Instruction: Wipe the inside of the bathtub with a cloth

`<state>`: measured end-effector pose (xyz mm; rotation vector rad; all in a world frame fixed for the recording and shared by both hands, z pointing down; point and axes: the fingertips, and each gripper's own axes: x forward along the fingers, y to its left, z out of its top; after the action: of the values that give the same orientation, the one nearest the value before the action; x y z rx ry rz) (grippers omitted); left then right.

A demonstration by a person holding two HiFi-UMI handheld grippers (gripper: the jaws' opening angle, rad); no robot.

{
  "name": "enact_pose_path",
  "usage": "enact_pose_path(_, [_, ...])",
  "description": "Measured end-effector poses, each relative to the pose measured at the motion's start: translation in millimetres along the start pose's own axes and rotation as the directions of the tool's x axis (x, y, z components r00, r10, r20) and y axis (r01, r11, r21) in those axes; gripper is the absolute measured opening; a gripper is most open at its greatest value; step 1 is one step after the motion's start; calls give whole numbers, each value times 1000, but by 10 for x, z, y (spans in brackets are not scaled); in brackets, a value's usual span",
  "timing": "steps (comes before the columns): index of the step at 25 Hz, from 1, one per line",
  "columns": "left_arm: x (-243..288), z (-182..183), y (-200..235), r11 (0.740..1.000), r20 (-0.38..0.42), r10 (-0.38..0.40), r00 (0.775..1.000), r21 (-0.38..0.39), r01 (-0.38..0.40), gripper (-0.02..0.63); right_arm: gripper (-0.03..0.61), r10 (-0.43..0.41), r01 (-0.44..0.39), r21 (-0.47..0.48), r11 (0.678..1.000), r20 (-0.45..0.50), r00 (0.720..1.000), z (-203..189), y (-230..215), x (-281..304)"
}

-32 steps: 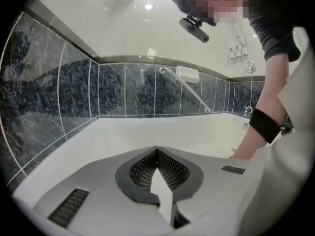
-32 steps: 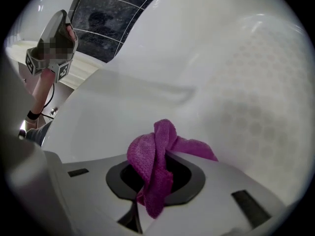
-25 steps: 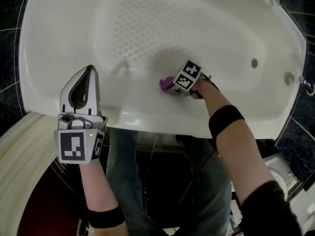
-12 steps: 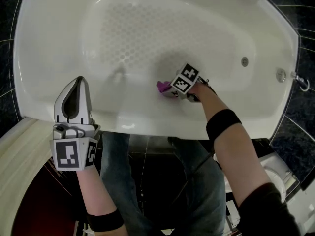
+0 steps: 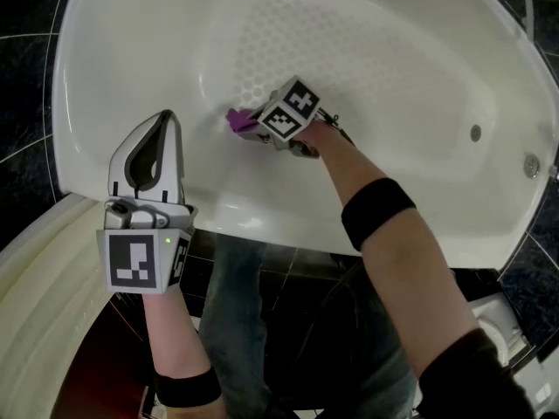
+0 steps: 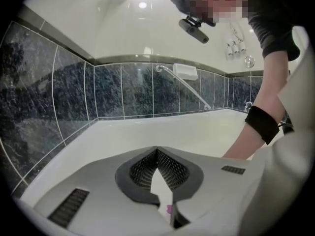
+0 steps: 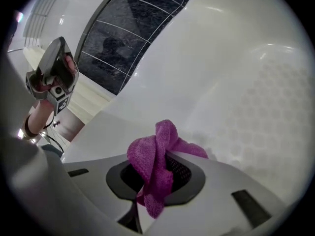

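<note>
Dark speckled tiles [image 6: 123, 90] wall in a glossy white bathtub [image 5: 79, 103], and nothing lies in its basin but what the right gripper [image 5: 253, 127] carries. That gripper's jaws are pinching a magenta cloth [image 7: 152, 156], a nubby, terry-like rag bunched into a twisted wad that bulges above the perforated dark pads and trails a tail below them. Seen from above, the cloth [image 5: 238, 120] sits low inside the tub at about 9 o'clock of the basin, where the smooth near slope meets the floor's honeycomb of raised dots [image 5: 288, 42]; whether it presses the surface is hidden by the gripper. A black wristband [image 5: 377, 212] rings the forearm behind it. The left gripper [image 5: 164, 125] hangs at 7 o'clock over the near rim, its jaws pressed together at the tips with nothing between them. Two round metal fittings [image 5: 476, 133] sit on the tub wall at 3 o'clock, and a ribbed cream curve [image 5: 44, 278] lies outside at 8 o'clock.
</note>
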<state>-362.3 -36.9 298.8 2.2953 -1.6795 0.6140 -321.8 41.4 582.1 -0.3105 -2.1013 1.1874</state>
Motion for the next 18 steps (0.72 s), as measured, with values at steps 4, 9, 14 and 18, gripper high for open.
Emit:
enact_pose_path(4, [-26, -90, 343, 999, 8, 4, 1000, -40, -3, 0, 87, -57, 56, -31, 998, -26, 998, 262, -219, 605])
enact_pose_path(9, [-139, -365, 679, 998, -3, 28, 1000, -48, -28, 0, 88, -169, 157, -98, 983, -136, 976, 129, -569, 1154])
enact_pose_path(14, [-163, -496, 591, 1000, -6, 4, 1000, -23, -4, 0, 87, -271, 262, -80, 962, -162, 949, -232, -861, 1108])
enact_pose_path(18, [-27, -399, 340, 999, 22, -45, 999, -20, 45, 0, 86, -323, 320, -55, 946, -248, 913, -725, -996, 612])
